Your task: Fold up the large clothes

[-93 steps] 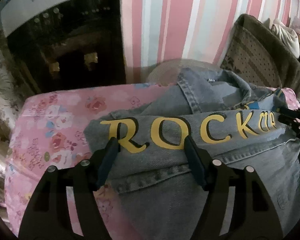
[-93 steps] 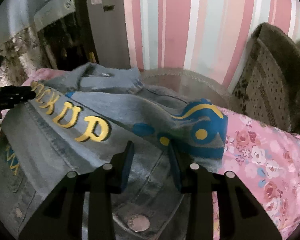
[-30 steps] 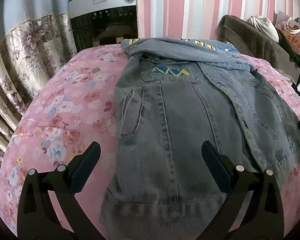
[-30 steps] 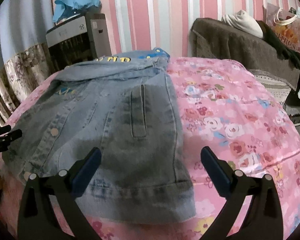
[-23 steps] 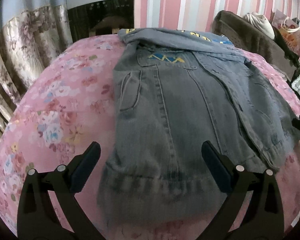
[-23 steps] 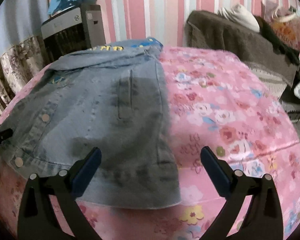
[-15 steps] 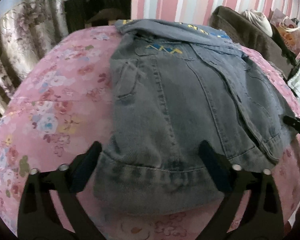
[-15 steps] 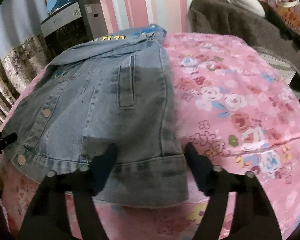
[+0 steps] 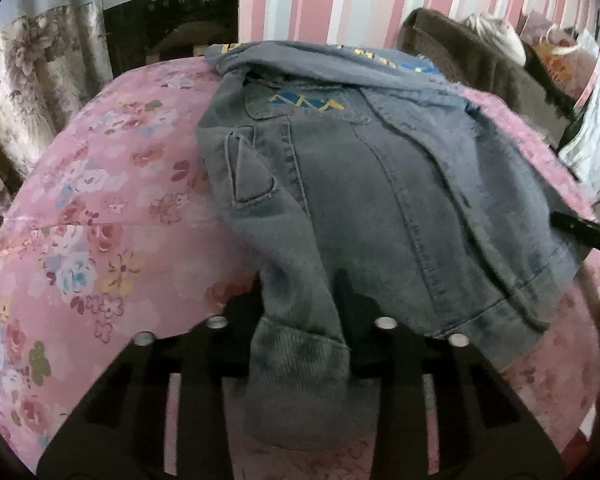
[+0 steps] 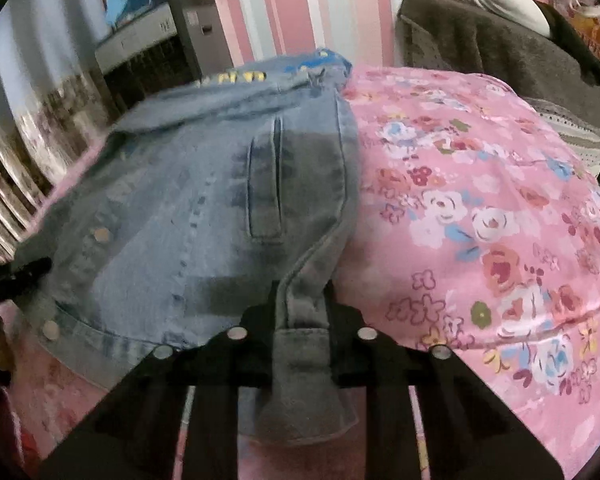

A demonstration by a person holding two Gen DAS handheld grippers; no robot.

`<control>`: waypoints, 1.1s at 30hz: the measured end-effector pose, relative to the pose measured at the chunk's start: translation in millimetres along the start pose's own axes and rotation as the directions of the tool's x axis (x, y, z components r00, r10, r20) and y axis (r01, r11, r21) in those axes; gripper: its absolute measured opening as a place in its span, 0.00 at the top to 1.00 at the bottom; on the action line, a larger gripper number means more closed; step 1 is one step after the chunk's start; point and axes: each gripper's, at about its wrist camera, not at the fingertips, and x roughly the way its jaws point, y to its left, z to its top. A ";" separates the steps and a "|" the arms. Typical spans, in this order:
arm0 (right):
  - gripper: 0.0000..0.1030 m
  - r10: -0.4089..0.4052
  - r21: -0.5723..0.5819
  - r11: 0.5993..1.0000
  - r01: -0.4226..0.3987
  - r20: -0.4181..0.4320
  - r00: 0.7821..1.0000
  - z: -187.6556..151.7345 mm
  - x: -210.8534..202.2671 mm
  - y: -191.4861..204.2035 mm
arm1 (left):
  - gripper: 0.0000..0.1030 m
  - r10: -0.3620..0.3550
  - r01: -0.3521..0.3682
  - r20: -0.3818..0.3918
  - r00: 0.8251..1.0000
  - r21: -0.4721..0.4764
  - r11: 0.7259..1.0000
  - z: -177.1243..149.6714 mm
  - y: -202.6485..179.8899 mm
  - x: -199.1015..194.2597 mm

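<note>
A blue denim jacket [image 9: 380, 168] lies front-up on the pink floral bedspread [image 9: 100, 200], its top part folded down with yellow lettering at the far end. My left gripper [image 9: 300, 292] is shut on the jacket's near left hem corner, the fabric bunched between the fingers. My right gripper [image 10: 302, 300] is shut on the near right hem corner of the jacket [image 10: 204, 200], lifting it slightly. The other gripper's tip shows at each view's edge.
A black and silver appliance [image 9: 172, 12] stands beyond the bed by the pink striped wall. A floral curtain [image 9: 28, 80] hangs on the left. A brown cushioned seat [image 10: 500, 40] with clothes on it is at the right. The bedspread [image 10: 480, 220] spreads to the right.
Both grippers came back from the far folded end to the near hem, lowered onto it wide open, and closed on its two corners, bunching the fabric.
</note>
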 end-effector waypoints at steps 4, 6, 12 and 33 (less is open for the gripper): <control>0.84 0.030 0.003 1.000 -0.030 0.069 0.997 -4.7 -18.7 2.0 | 0.87 -0.018 0.019 0.067 0.998 -0.017 1.000 -2.2 -1.6 -19.6; 0.84 0.041 0.009 0.999 -0.042 0.109 0.993 -4.7 -32.3 1.1 | 0.91 -0.043 0.050 0.105 0.994 -0.061 0.997 -2.9 3.0 -32.7; 0.84 0.107 -0.012 0.994 -0.106 0.205 0.973 -8.7 -77.7 7.6 | 0.94 -0.061 0.084 0.204 0.977 -0.106 0.991 -12.8 3.7 -76.9; 0.84 0.116 -0.048 0.993 -0.106 0.352 0.929 48.4 -131.8 33.3 | 0.95 -0.027 0.075 0.341 0.940 -0.129 0.989 61.9 7.8 -141.1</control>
